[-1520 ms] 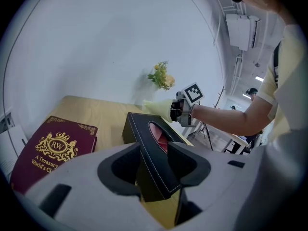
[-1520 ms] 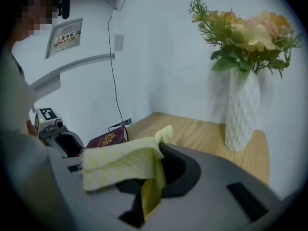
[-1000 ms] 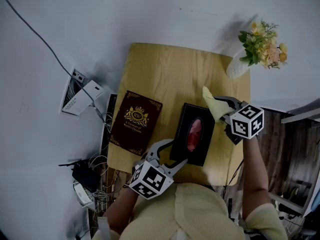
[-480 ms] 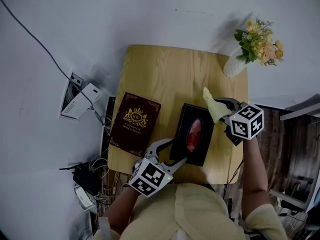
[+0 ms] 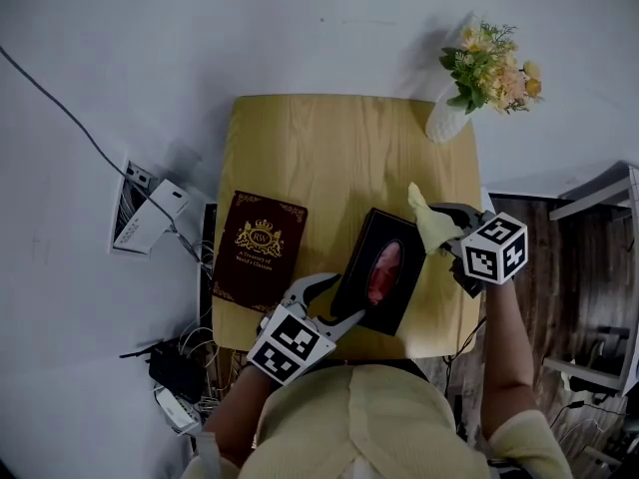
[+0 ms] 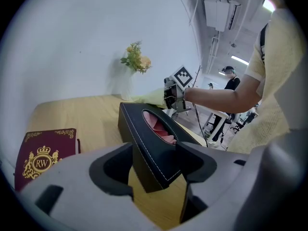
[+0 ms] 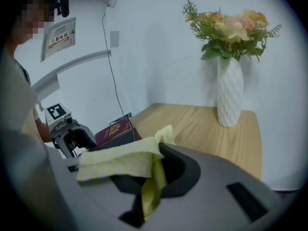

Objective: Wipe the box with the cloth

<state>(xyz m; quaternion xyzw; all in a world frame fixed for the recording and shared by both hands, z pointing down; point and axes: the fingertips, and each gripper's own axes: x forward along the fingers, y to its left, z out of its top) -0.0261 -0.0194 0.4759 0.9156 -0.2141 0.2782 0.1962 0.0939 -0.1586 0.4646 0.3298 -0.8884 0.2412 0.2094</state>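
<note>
Head view: shows a wooden worktop (image 5: 329,158) with a black box (image 5: 403,292) near its front edge, a dark red book (image 5: 258,252) lying left of it, and a white vase of flowers (image 5: 446,120) at the far right corner. Grips the near end of the box in the left tongs (image 5: 334,302), jaws pressed on both its sides. Pinches a yellow cloth (image 5: 427,220) in the right tongs (image 5: 446,230), shut tight on it, just beside the box's far right corner.
</note>
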